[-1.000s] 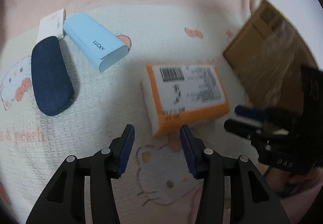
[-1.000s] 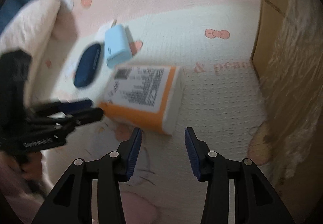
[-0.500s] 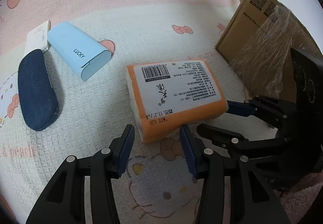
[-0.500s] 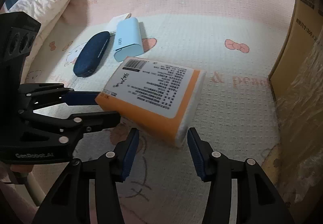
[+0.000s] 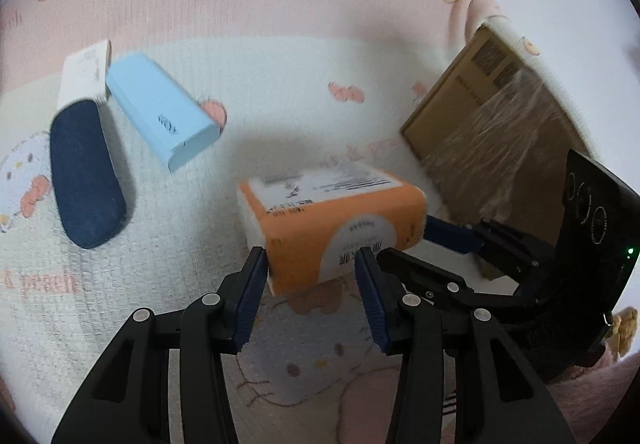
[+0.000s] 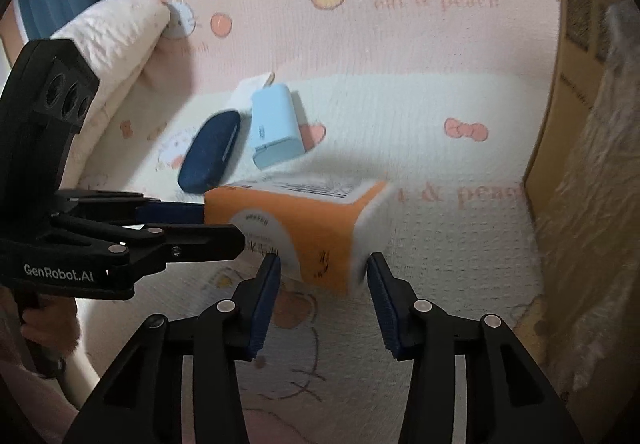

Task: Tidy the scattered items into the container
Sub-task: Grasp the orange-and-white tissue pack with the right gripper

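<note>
Soft orange tissue pack (image 5: 336,228) sits tilted between both grippers' open jaws.

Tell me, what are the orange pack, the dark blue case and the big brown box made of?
Orange pack: looks like soft, slightly shiny plastic wrap with a printed label, probably tissues inside; its corners are rounded. Dark blue case: seems covered in matte, denim-like cloth; no shine. Brown box: cardboard, plain dull brown, with crinkly clear plastic film over part of it.
</note>
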Demonstrator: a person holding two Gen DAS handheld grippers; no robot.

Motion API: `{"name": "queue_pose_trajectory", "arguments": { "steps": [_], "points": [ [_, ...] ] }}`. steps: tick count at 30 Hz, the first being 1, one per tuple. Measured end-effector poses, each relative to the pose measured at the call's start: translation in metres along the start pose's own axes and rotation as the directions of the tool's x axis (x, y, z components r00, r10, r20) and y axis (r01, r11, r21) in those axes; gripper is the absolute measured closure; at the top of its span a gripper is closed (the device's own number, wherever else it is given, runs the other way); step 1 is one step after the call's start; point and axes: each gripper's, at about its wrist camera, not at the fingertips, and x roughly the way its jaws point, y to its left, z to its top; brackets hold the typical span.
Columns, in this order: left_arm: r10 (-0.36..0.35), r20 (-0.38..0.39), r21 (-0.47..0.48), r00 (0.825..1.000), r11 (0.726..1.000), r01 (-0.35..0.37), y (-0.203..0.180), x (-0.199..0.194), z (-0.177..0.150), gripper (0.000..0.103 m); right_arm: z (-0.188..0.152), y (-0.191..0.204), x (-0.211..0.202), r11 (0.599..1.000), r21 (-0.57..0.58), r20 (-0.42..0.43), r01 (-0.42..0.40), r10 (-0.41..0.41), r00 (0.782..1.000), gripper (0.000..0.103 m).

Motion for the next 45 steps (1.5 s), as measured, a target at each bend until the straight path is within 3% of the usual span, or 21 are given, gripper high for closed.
{"name": "queue_pose_trajectory", "arguments": {
  "steps": [5,10,13,20,30,34,38,45],
  "points": [
    [-0.002,0.016,0.015,1.0,1.0,0.002,-0.009,-0.018,0.001,0.054,0.002,0.005,-0.019,1.0,0.008,0.019,0.006,-0.007,1.0,0.06],
    [0.016,0.002,0.023,1.0,1.0,-0.016,-0.009,-0.007,0.006,0.054,0.005,0.001,-0.021,1.0,0.023,0.016,0.005,-0.006,1.0,0.06],
    [0.025,0.0,0.007,1.0,1.0,-0.025,-0.008,0.012,0.014,0.055,0.009,-0.003,-0.005,0.999,0.018,-0.033,0.037,-0.037,0.999,0.06],
    [0.063,0.046,0.011,0.997,0.998,-0.063,-0.005,0.028,0.041,0.055,0.029,-0.025,0.018,0.996,0.077,-0.023,0.042,-0.04,0.999,0.06],
    [0.056,-0.011,-0.133,0.998,0.989,-0.057,0.029,0.073,0.068,0.055,0.05,-0.047,0.063,0.991,0.125,-0.057,0.043,-0.036,0.998,0.06],
    [0.005,-0.017,-0.242,1.0,0.97,-0.009,0.043,0.07,0.068,0.055,0.049,-0.058,0.064,0.981,0.196,-0.057,0.012,-0.001,0.998,0.06],
    [-0.045,-0.01,-0.267,0.999,0.963,0.041,0.043,0.056,0.061,0.055,0.044,-0.059,0.052,0.977,0.211,-0.075,0.037,-0.021,0.997,0.06],
    [-0.006,-0.039,-0.232,0.999,0.973,-0.003,0.036,0.053,0.043,0.055,0.032,-0.07,0.048,0.953,0.302,-0.073,-0.006,0.029,0.997,0.06]
  ]
}}
